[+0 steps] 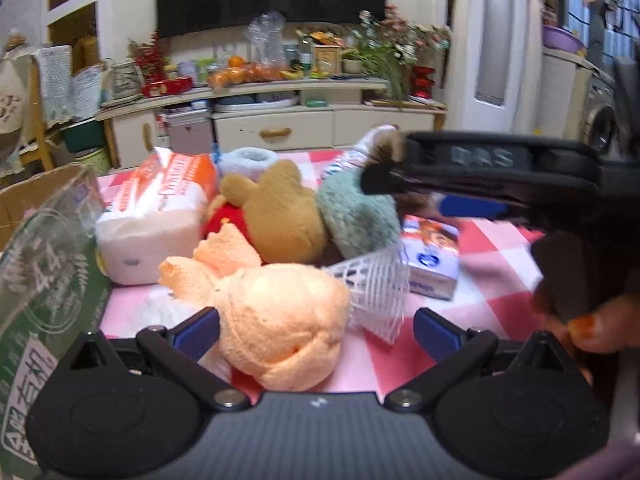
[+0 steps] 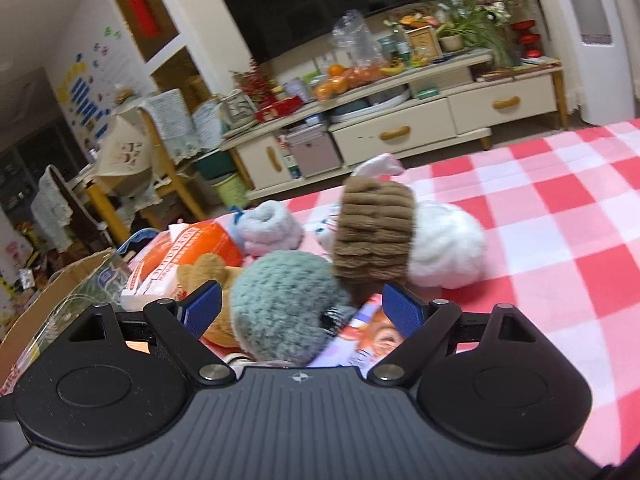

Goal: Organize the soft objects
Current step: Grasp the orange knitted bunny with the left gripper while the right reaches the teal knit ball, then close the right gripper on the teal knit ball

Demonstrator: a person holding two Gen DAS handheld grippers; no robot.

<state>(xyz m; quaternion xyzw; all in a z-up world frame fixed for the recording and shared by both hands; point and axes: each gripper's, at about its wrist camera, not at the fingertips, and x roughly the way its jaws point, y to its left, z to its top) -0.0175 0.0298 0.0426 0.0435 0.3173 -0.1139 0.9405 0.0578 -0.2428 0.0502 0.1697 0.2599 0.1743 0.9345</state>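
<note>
With both the left gripper (image 1: pixel 316 330) and the right gripper (image 2: pixel 302 306) spread open and empty over the heaped soft toys, the rolled peach towel (image 1: pixel 280 320) and fuzzy teal plush (image 2: pixel 280 304) between their fingers could drag the white foam net (image 1: pixel 370 292) off the checked tablecloth (image 2: pixel 560 240).

Black ribbed left tool (image 1: pixel 316 330), blue pads (image 1: pixel 198 326); fingernails seemingly orange.
</note>
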